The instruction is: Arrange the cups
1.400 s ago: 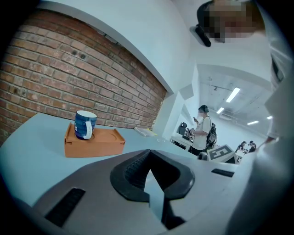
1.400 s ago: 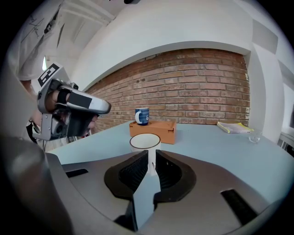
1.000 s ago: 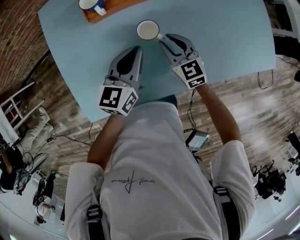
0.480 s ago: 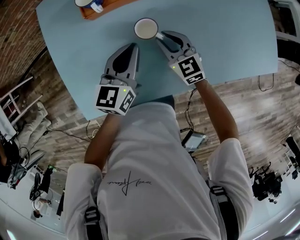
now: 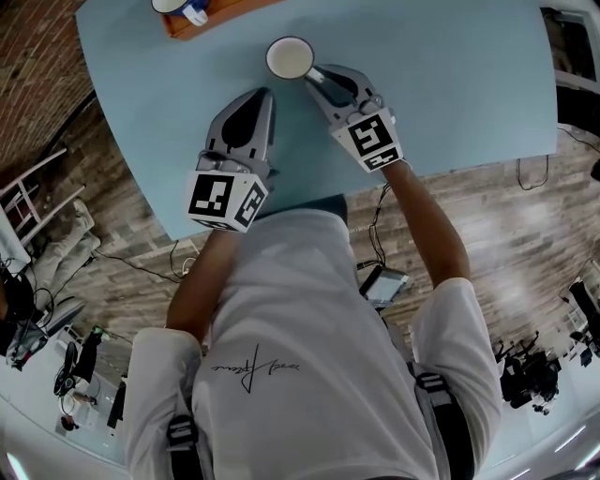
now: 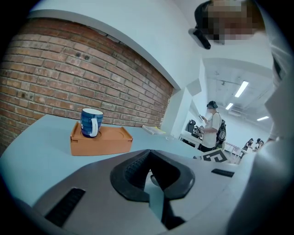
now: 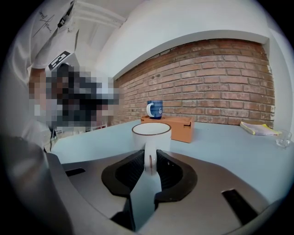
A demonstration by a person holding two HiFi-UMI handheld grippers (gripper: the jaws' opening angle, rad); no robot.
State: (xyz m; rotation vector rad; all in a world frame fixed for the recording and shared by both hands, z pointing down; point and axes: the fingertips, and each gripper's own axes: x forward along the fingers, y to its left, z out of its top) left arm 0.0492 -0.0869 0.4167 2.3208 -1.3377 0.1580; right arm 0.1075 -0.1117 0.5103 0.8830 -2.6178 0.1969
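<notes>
A white cup (image 5: pixel 289 58) (image 7: pixel 151 133) stands upright on the light blue table (image 5: pixel 450 66). Its handle points at me and sits between the jaws of my right gripper (image 5: pixel 315 75) (image 7: pixel 150 161), which is shut on it. A blue mug (image 5: pixel 184 9) (image 6: pixel 91 122) (image 7: pixel 155 109) stands on an orange tray (image 5: pixel 208 21) (image 6: pixel 103 141) (image 7: pixel 177 125) at the far left of the table. My left gripper (image 5: pixel 264 95) (image 6: pixel 149 158) hovers low over the table, left of the white cup, shut and holding nothing.
A brick wall runs behind the table. A booklet (image 7: pixel 259 128) and a small clear glass (image 7: pixel 283 137) lie at the far right. The table's near edge (image 5: pixel 281 202) is just under my grippers. A person (image 6: pixel 212 128) stands far off.
The right gripper has edged a little left and forward onto the white cup's handle. The left gripper has barely moved.
</notes>
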